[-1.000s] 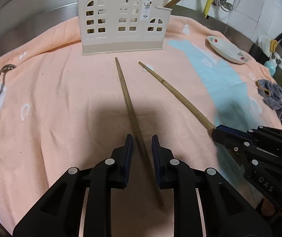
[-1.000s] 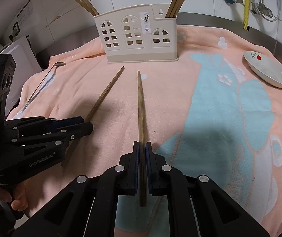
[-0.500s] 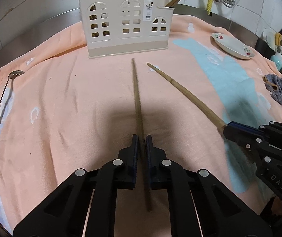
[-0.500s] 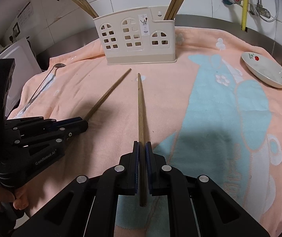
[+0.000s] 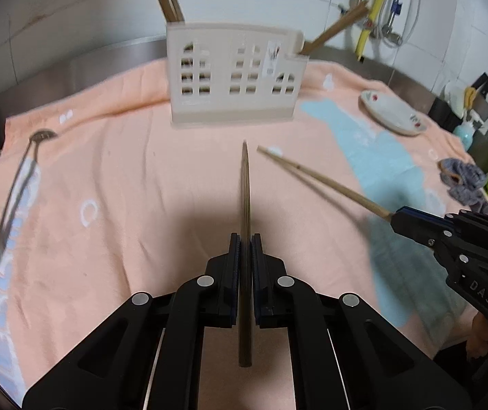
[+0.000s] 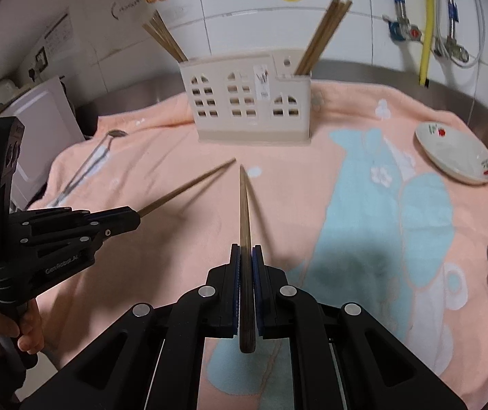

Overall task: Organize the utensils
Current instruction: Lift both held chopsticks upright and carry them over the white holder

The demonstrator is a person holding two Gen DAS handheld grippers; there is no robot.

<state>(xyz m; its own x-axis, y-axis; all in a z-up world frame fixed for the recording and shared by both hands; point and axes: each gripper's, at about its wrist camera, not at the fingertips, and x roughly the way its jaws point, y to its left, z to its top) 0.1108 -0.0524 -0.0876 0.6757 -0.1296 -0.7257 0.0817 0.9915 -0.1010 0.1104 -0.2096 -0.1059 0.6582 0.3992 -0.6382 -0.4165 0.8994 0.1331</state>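
My left gripper (image 5: 245, 239) pinches one chopstick (image 5: 245, 184), my right gripper (image 6: 246, 251) another (image 6: 244, 201) — both tips point at the holder (image 6: 247, 102), which has sticks already. A spoon (image 6: 86, 167) lies left on the peach towel (image 5: 124, 188); plate (image 6: 456, 155) right — tiled kitchen wall behind.

A white dish (image 6: 456, 157) and a grey cloth (image 5: 464, 184) lie on the peach towel (image 6: 161, 157).
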